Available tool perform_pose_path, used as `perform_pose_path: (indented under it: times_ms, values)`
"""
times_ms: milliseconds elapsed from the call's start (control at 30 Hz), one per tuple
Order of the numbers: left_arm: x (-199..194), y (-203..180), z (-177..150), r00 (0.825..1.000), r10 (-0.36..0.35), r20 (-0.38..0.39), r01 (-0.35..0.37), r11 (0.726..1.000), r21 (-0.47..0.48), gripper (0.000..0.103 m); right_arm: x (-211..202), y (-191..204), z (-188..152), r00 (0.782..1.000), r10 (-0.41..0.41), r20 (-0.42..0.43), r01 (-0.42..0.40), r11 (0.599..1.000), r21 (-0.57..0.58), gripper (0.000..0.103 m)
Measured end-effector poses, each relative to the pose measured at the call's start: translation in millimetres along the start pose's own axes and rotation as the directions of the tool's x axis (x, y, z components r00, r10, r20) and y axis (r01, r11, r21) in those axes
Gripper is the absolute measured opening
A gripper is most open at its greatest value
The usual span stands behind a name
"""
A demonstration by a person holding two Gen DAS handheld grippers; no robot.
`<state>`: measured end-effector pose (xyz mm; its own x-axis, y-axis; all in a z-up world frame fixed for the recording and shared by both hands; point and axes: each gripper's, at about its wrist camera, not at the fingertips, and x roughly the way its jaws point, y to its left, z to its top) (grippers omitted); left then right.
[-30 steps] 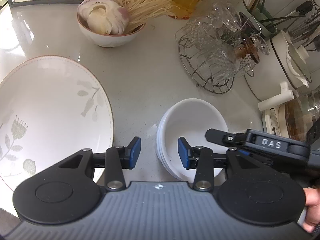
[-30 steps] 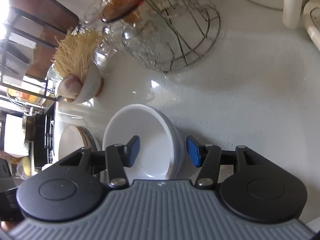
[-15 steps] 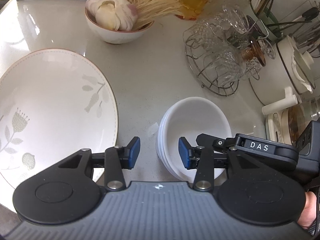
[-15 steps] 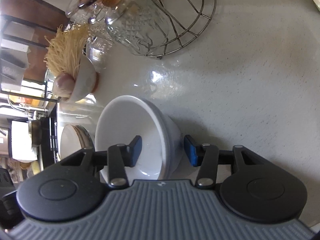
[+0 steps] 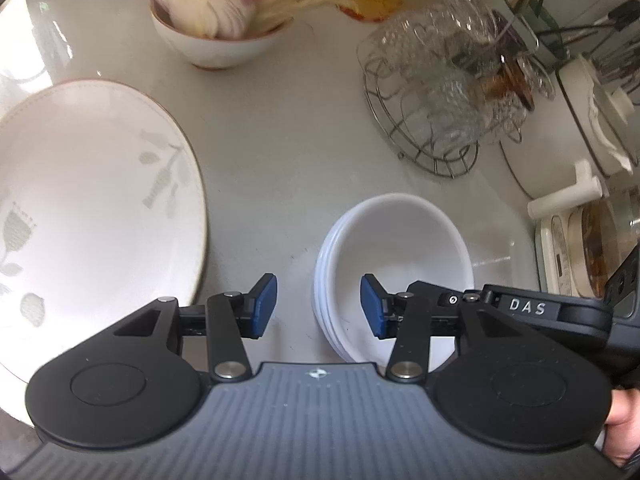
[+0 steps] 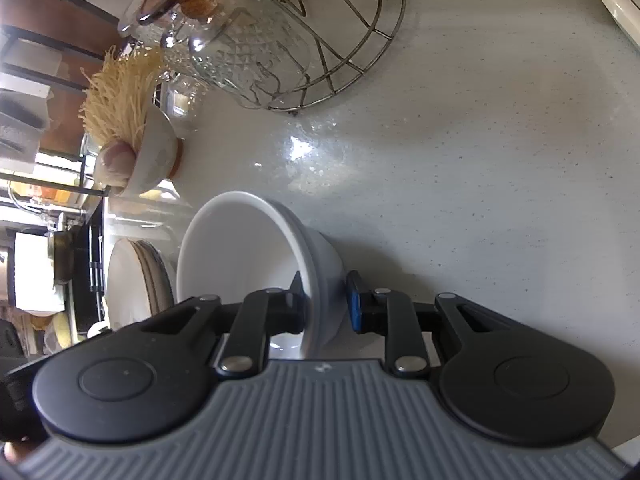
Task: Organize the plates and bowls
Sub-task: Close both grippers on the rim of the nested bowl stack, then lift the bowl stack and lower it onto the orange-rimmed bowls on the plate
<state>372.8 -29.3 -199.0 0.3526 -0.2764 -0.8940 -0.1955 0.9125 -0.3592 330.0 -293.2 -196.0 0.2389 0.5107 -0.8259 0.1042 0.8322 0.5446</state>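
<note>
White porcelain fills the ground ahead-left of the left gripper (image 5: 316,306): the large floral plate (image 5: 92,208) lies flat on the pale countertop (image 5: 280,152), its near rim just beside the left finger of that tool. Next in size, the stack of white bowls (image 5: 394,252) sits ahead-right of the same gripper, its rim passing between the blue pads (image 5: 264,304) without either pad touching it; the left gripper's jaws stand wide with nothing in them. The relation that matters belongs to the right gripper (image 6: 326,302), which is the nearer tool: the wall of the stack of white bowls (image 6: 256,256) runs straight into its jaw gap, the left finger inside the bowl, the right one outside against the outer wall. The jaws are narrowed to roughly the wall's thickness, and they look to be pinching the rim, though the inner pad is hidden behind the wall, so contact on that side is a judgement. From this view the stack's mouth faces left of the tool, towards the plate's edge (image 6: 132,280). Against the frames a second and half a second back, the right jaws have drawn in from wide to narrow around the wall, the bowls fill more of the right view, and the left gripper has kept its wide opening while backing off a little.
</note>
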Motion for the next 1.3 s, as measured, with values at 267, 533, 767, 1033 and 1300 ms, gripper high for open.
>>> perform_pose_path:
  times_ms: [267, 533, 767, 1033, 1300]
  values:
    - [17, -7, -12, 0.999, -0.01, -0.042, 0.009, 1.0, -0.025, 0.052, -4, -6, 2, 1.0, 0.0, -0.018, -0.001, 0.999, -0.042, 0.023]
    - [31, -7, -22, 0.999, -0.039, -0.035, 0.037, 0.997, -0.061, 0.052, -4, -7, 4, 1.0, 0.009, -0.027, -0.01, 0.999, -0.045, 0.023]
    - [33, -1, -22, 0.996, -0.092, -0.005, 0.092, 0.992, -0.089, 0.051, -7, -2, -1, 1.0, -0.023, 0.001, 0.023, 0.998, -0.065, 0.021]
    - [36, 6, -17, 0.992, -0.125, -0.033, 0.124, 0.991, -0.048, 0.027, -9, 5, -7, 0.999, -0.046, 0.019, 0.048, 0.995, -0.085, 0.02]
    - [26, 5, -10, 0.984, -0.142, -0.106, 0.146, 0.989, 0.027, 0.025, -21, 13, -25, 0.996, -0.072, 0.053, 0.073, 0.997, -0.032, 0.021]
